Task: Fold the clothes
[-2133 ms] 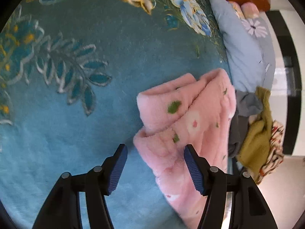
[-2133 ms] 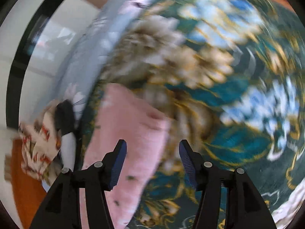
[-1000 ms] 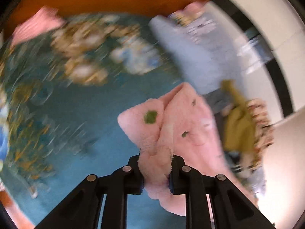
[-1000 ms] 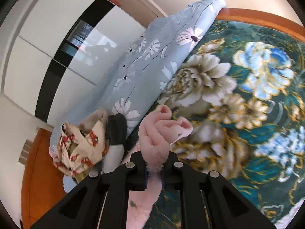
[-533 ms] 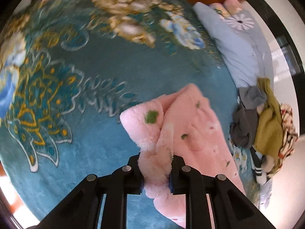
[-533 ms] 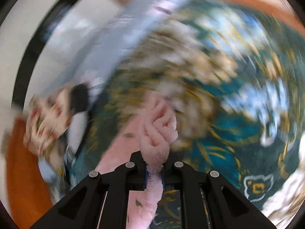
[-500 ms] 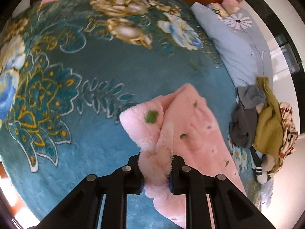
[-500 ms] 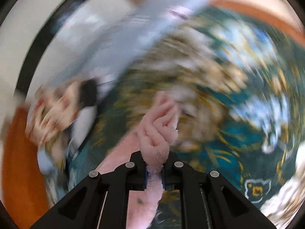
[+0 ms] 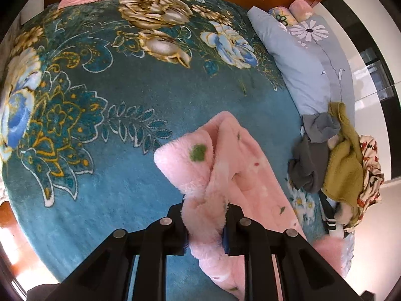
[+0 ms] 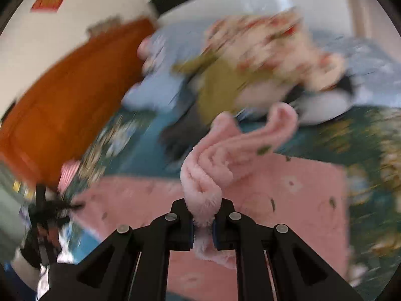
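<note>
Both grippers, left gripper (image 9: pixel 205 222) and right gripper (image 10: pixel 202 223), are angling downward, fingers clamping the pink fleece garment (image 9: pixel 240 175); motion is blurring the right view.

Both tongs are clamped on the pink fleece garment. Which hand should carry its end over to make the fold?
Right, probably. The right tongs pinch a bunched end of the pink fleece garment raised over its flat panel, so it looks free to carry over. The left tongs grip an edge low by the teal floral blanket, suiting an anchor.
</note>
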Tool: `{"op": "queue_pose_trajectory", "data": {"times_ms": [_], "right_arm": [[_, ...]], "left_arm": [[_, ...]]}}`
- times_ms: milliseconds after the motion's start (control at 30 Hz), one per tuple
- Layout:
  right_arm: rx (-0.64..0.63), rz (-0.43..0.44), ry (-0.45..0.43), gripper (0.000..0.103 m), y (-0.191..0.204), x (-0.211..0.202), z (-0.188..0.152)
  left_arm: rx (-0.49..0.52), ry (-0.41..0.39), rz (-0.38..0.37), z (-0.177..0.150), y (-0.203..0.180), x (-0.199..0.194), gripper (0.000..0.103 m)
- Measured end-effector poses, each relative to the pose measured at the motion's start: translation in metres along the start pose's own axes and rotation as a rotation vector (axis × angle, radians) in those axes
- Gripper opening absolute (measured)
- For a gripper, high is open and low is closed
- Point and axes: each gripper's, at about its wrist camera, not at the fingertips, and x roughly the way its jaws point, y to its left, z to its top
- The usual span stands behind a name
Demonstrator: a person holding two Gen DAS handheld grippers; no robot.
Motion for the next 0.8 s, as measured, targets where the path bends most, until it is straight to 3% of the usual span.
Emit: {"op": "queue_pose_trajectory", "data": {"times_ms": [100, 200, 467, 567, 633, 700, 800], "right_arm": [[-0.124, -0.017, 0.114, 0.011, 0.039, 0.041, -0.027], [-0.174, -0.051, 0.193, 0.011, 0.052, 0.067, -0.050], [-0.123, 0.016, 0.085, 0.011, 0.043, 0.031, -0.042], [0.099, 0.107, 0.052, 0.011, 0.012, 0.020, -0.024], [0.174, 0.124, 0.000, 0.011, -0.001, 0.009, -0.009], [0.153, 0.124, -0.029, 0.011, 0.003, 0.003, 0.001], [-0.019, 0.118, 0.096, 0.011, 0.035, 0.025, -0.008]], "left_arm": [[-0.015, 0.016, -0.005, 0.001, 0.002, 0.001, 0.021], [-0.029, 0.023, -0.003, 0.000, 0.007, 0.004, 0.021], [-0.113, 0.024, -0.037, -0.001, 0.018, 0.009, 0.022], [-0.130, 0.026, -0.042, -0.001, 0.021, 0.009, 0.022], [-0.142, 0.028, -0.045, -0.001, 0.022, 0.011, 0.022], [-0.154, 0.029, -0.055, 0.000, 0.024, 0.012, 0.022], [-0.174, 0.035, -0.060, -0.001, 0.026, 0.013, 0.022]]}}
